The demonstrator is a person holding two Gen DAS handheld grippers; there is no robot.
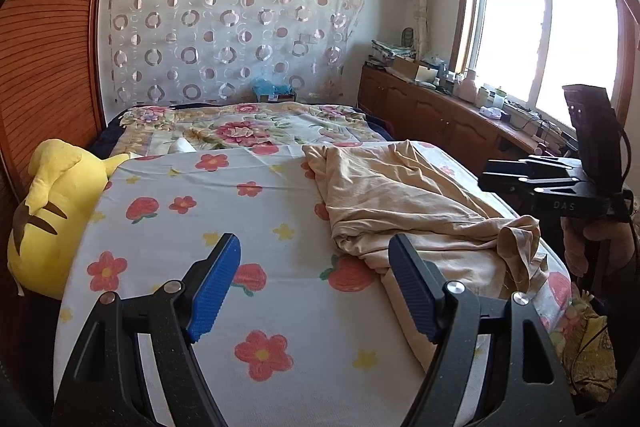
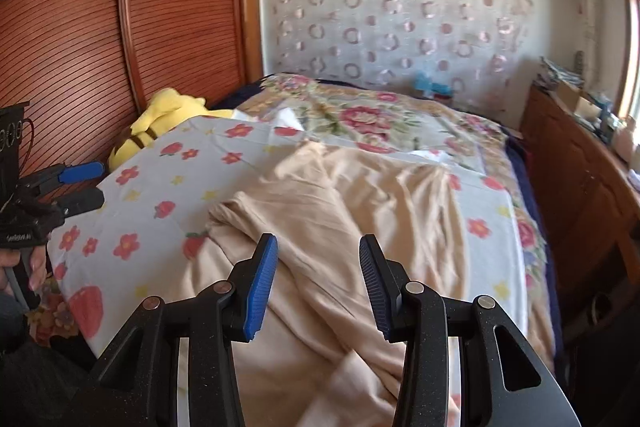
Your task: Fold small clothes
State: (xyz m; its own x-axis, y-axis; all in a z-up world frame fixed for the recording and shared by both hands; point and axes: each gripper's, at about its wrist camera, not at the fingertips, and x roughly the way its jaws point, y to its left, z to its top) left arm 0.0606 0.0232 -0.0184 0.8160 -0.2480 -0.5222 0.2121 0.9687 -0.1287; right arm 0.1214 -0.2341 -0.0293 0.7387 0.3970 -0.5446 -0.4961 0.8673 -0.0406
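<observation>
Beige garment [image 1: 408, 203] lies crumpled, seemingly unfolded, on the flowered sheet [image 1: 240, 227]; beside it, left gripper [image 1: 314, 291] gapes wide; above it, right gripper [image 2: 318, 281] part-open, empty.

A soft, matt beige cloth garment [image 2: 348, 211] lies creased on a smooth printed cotton sheet [image 1: 192, 219]. Left of the sheet rests a fuzzy yellow plush toy [image 1: 48, 211], beside glossy ribbed wood panelling [image 2: 80, 39]. The grippers' fingers [image 1: 214, 287] carry ridged blue rubbery pads on grainy matt black plastic with bright metal rivets.
</observation>
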